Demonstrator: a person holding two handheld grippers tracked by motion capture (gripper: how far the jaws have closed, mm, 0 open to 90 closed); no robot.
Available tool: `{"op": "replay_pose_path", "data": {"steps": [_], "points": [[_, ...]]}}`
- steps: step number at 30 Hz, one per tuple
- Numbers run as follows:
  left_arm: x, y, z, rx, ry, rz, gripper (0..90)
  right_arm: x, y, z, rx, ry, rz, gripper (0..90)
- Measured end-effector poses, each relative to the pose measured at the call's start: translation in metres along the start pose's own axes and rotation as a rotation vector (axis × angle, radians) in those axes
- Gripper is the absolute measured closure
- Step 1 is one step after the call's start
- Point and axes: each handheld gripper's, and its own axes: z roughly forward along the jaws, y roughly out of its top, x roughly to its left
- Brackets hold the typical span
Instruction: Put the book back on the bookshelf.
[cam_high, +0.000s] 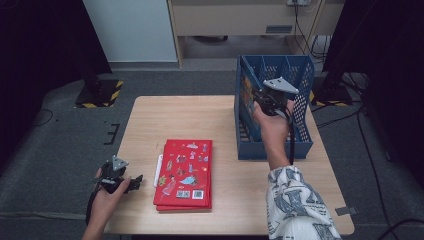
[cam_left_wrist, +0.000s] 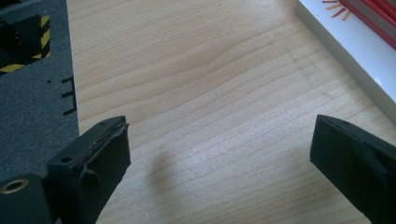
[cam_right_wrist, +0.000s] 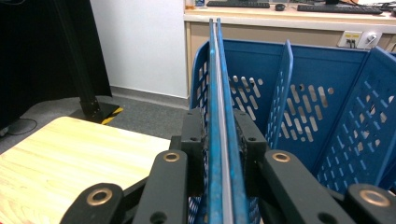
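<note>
Under the left tongs (cam_high: 135, 181) we see the pale wooden table (cam_high: 200, 120). Beyond them, off the table's far corner, a yellow-and-black striped stand foot (cam_high: 100, 94) sits on grey carpet (cam_high: 60, 150). Well past the right tongs (cam_high: 261, 100) we find a white panel (cam_high: 132, 30), a beige cabinet (cam_high: 240, 20) and dark cables (cam_high: 305, 30).

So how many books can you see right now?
3. Two red books lie stacked flat on the table. One blue book stands in the rack's left slot, clamped by the right tongs. More may be hidden in the rack.
</note>
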Motion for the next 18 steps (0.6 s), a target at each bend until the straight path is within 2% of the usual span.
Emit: {"op": "replay_pose_path", "data": {"steps": [6, 18], "points": [[0.0, 0.0, 0.0, -0.002, -0.002, 0.002, 4.1, 0.0, 0.008, -0.001, 0.013, -0.001, -0.006, 76.8], [0.0, 0.001, -0.001, -0.004, -0.006, 0.0, 4.2, -0.001, 0.012, 0.002, 0.036, -0.028, -0.012, 82.5]]}}
